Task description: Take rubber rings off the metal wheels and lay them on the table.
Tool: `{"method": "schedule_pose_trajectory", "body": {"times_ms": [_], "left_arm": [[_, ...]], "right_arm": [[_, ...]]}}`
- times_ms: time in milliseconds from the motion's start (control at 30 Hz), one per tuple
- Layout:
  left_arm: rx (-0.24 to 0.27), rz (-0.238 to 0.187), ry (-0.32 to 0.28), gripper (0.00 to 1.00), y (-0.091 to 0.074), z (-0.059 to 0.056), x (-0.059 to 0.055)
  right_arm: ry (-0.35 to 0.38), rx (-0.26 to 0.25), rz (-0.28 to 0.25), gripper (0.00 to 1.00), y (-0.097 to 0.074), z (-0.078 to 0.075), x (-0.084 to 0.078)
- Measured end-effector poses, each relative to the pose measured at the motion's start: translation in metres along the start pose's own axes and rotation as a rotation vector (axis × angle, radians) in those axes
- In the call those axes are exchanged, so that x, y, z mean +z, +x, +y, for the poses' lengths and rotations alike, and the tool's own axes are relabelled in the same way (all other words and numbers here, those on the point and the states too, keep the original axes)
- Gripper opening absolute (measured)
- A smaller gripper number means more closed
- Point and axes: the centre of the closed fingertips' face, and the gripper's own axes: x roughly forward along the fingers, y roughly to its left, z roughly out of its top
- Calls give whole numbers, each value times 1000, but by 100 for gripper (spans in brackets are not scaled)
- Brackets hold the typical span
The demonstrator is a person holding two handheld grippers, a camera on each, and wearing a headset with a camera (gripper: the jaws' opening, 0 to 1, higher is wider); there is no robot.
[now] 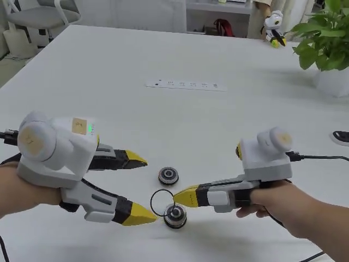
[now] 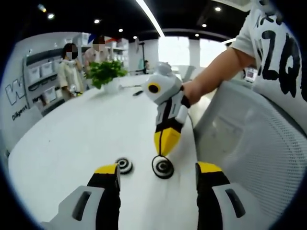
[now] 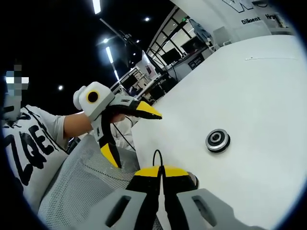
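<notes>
"Diligent" read on wall point(image 2: 19, 114), left edge of left gripper view; same word on wall point(image 3: 252, 21), upper right of right gripper view. Shirt point(image 2: 280, 52) lettering "ZQ", partly legible.

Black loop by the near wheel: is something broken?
Nothing looks broken. The loop is a thin rubber ring pinched in the shut right gripper and standing askew beside the near wheel. The far wheel lies flat.
</notes>
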Motion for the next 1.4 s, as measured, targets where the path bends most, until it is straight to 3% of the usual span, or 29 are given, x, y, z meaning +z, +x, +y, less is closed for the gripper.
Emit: {"method": "schedule_pose_trajectory", "body": {"times_ms": [700,1400], "left_arm": [[70,-10,-45,77,-29,14,-15],[130,-10,-81,79,-46,24,-27]], "right_arm": [[-35,40,18,0,19,12,14],[-43,18,22,0,36,1,25]]}}
